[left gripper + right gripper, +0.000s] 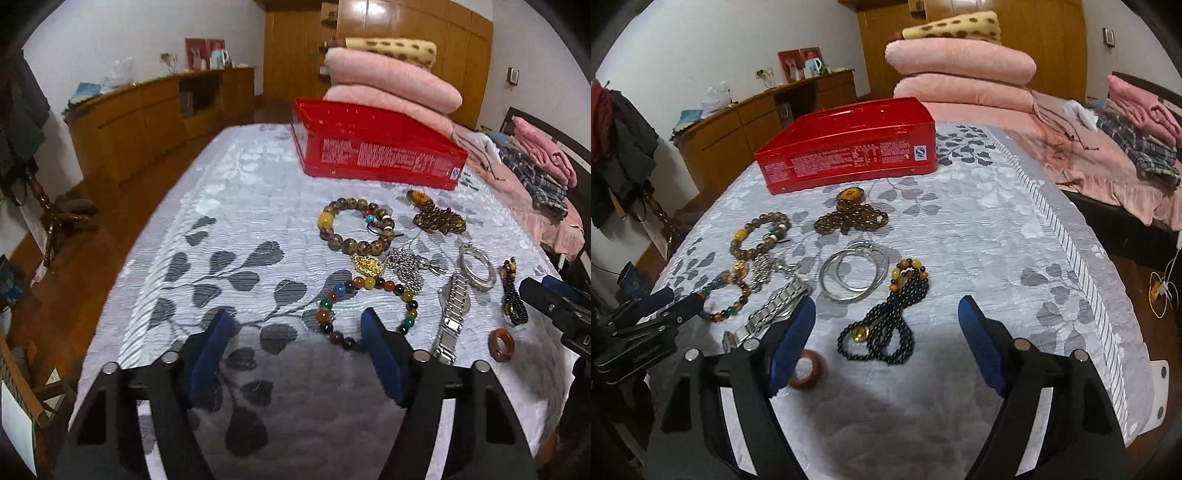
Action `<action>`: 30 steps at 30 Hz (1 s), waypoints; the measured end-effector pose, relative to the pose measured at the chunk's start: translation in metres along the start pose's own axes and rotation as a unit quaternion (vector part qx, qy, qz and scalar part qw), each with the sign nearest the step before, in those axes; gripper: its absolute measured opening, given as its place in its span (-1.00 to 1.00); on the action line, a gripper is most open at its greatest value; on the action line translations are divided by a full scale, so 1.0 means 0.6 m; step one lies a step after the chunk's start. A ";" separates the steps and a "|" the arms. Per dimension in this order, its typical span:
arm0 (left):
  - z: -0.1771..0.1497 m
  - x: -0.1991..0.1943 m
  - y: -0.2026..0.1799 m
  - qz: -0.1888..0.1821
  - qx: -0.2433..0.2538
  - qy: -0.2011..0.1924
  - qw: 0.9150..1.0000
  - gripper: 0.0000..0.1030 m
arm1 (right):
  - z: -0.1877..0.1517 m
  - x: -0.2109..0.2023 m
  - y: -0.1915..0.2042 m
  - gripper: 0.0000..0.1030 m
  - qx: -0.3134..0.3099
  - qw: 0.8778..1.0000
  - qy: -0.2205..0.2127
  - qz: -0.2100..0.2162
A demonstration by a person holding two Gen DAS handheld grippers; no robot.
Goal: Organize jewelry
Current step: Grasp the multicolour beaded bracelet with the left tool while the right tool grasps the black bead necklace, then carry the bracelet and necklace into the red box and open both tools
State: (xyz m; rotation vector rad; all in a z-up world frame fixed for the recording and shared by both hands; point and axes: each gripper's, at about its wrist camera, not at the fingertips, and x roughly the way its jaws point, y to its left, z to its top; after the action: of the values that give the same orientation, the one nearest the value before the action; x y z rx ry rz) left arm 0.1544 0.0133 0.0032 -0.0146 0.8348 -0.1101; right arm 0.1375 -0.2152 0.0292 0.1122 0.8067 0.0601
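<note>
Jewelry lies on a leaf-patterned cloth (pixel 221 206) before an open red box (pixel 373 147), also in the right wrist view (pixel 849 155). My left gripper (pixel 295 328) is open and empty, its right finger beside a multicolour bead bracelet (pixel 369 288). Nearby lie a brown bead bracelet (pixel 351 225), a silver watch (pixel 452 314), silver bangles (pixel 478 266), a brown ring (pixel 501 344) and an amber necklace (pixel 437 218). My right gripper (pixel 886 317) is open and empty over a black bead necklace (pixel 886 325); the brown ring (pixel 809 373) lies by its left finger.
Folded pink blankets (pixel 391 85) are stacked behind the box. A bed with clothes (pixel 1126 147) stands to the right. A wooden cabinet (pixel 147 122) lines the left wall. The cloth's right edge (pixel 1100 295) drops to the floor.
</note>
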 end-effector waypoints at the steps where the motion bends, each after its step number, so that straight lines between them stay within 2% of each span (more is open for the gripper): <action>1: 0.003 0.005 -0.002 -0.002 0.001 0.004 1.000 0.26 | 0.000 0.000 0.000 0.50 0.000 1.000 0.000 0.000; 6: 0.010 0.023 -0.019 -0.009 0.022 0.017 1.000 0.20 | 0.010 0.024 -0.006 0.47 0.008 1.000 0.018 -0.007; 11: 0.012 0.028 -0.025 -0.002 0.038 0.012 0.999 0.14 | 0.009 0.051 -0.006 0.20 0.010 0.999 0.045 -0.001; 13: 0.014 0.030 -0.024 0.002 0.041 0.011 0.999 -0.03 | 0.007 0.054 -0.001 0.19 -0.001 0.999 0.042 -0.010; 15: 0.016 0.030 -0.023 0.000 0.042 0.010 0.999 -0.17 | 0.007 0.054 0.002 0.09 -0.004 0.999 0.041 -0.012; 16: 0.018 0.030 -0.024 -0.002 0.043 0.010 0.999 -0.31 | 0.008 0.055 0.002 -0.08 -0.005 0.999 0.040 -0.016; 17: 0.018 0.030 -0.024 -0.006 0.044 0.010 0.999 -0.35 | 0.008 0.055 0.002 -0.23 -0.007 0.999 0.040 -0.019; 21: 0.018 0.028 -0.024 -0.008 0.045 0.006 0.999 -0.68 | 0.007 0.055 0.003 -0.32 -0.018 0.999 0.038 -0.026; 23: 0.016 0.025 -0.019 -0.016 0.038 0.008 0.999 -0.81 | 0.005 0.052 0.003 -0.66 -0.021 0.999 0.039 -0.019; 25: 0.013 0.020 -0.009 -0.042 0.020 0.017 0.999 -0.83 | 0.003 0.047 0.000 -0.66 -0.020 0.999 0.042 -0.011; 30: 0.012 0.021 -0.009 -0.043 0.014 0.017 0.999 -0.79 | 0.003 0.046 -0.006 -0.62 -0.013 0.999 0.044 -0.005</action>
State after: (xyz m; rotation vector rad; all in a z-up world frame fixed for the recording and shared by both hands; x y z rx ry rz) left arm 0.1676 0.0061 -0.0010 -0.0217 0.8672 -0.2036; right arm 0.1577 -0.2160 0.0101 0.0810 0.8948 0.0665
